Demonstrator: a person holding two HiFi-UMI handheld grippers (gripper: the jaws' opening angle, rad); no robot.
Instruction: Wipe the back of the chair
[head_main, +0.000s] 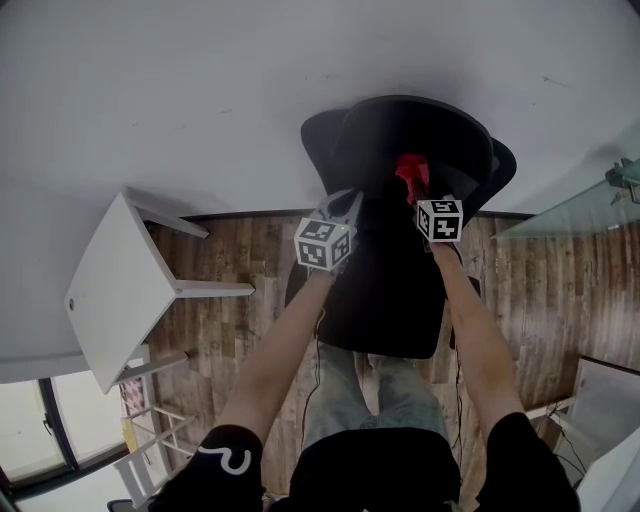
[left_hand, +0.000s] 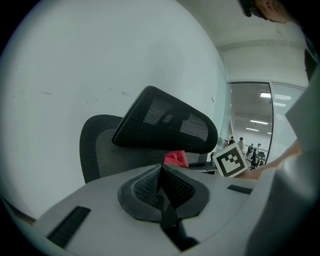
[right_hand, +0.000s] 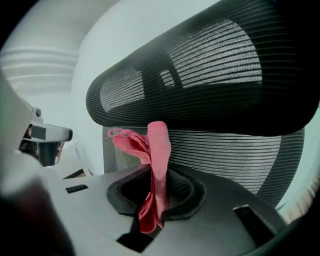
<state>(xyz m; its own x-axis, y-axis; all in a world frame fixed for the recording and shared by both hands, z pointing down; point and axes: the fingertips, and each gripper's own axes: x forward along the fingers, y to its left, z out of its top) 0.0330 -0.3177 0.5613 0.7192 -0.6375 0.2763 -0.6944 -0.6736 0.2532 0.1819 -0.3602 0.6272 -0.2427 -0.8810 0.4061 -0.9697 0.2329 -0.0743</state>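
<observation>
A black mesh office chair (head_main: 400, 200) stands against the white wall, with its headrest (left_hand: 165, 122) above the backrest (right_hand: 240, 150). My right gripper (head_main: 422, 200) is shut on a red cloth (right_hand: 152, 160), which sticks up between the jaws just in front of the backrest mesh, under the headrest (right_hand: 200, 75). The cloth (head_main: 411, 175) shows red over the chair in the head view. My left gripper (head_main: 345, 215) is shut with nothing in it, held left of the cloth (left_hand: 175, 158) and short of the chair back.
A white side table (head_main: 125, 285) stands at the left by the wall. A glass partition (head_main: 590, 205) runs at the right. The floor is wood plank (head_main: 245, 265). People stand far off behind glass (left_hand: 245, 145).
</observation>
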